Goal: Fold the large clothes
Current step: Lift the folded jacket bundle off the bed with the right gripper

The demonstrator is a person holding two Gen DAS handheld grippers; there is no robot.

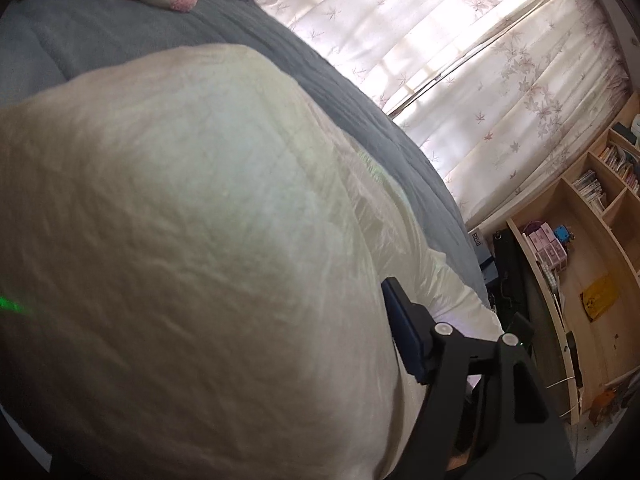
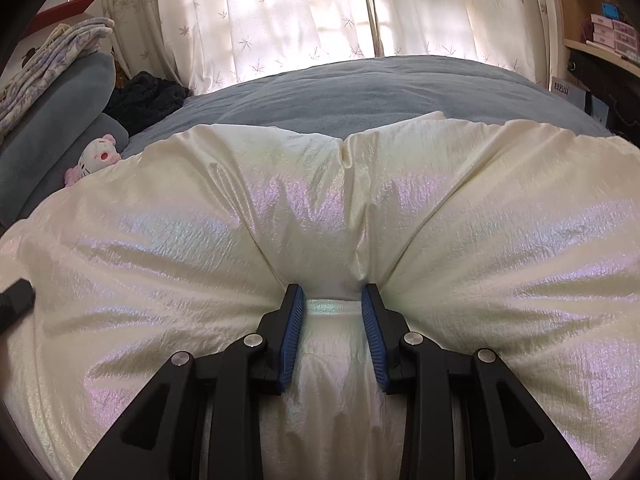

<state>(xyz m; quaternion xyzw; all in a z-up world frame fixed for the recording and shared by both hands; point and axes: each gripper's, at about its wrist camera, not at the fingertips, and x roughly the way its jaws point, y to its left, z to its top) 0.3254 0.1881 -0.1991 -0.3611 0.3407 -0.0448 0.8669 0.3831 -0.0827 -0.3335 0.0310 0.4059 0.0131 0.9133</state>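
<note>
A: Right, the jaws first. How do they stand?

B: The right gripper (image 2: 331, 300) has its jaws clenched on a bunched ridge of the cream puffy garment (image 2: 320, 216); both blue pads (image 2: 291, 340) press into the fabric. The left gripper (image 1: 394, 320) shows only one blue pad (image 1: 404, 332) lying against the garment's edge; the other side is hidden under cloth, so I cannot tell whether it grips.

A: And the garment?

B: Spread wide over the grey-blue bed (image 2: 360, 84), filling the near side of it.

A: Around the bed?

B: A pink and white plush cat (image 2: 96, 160) sits at the head end, just beside the garment. Leaf-print curtains (image 2: 280, 20) hang behind the bed. Wooden shelves (image 1: 592, 208) stand past its foot.
</note>
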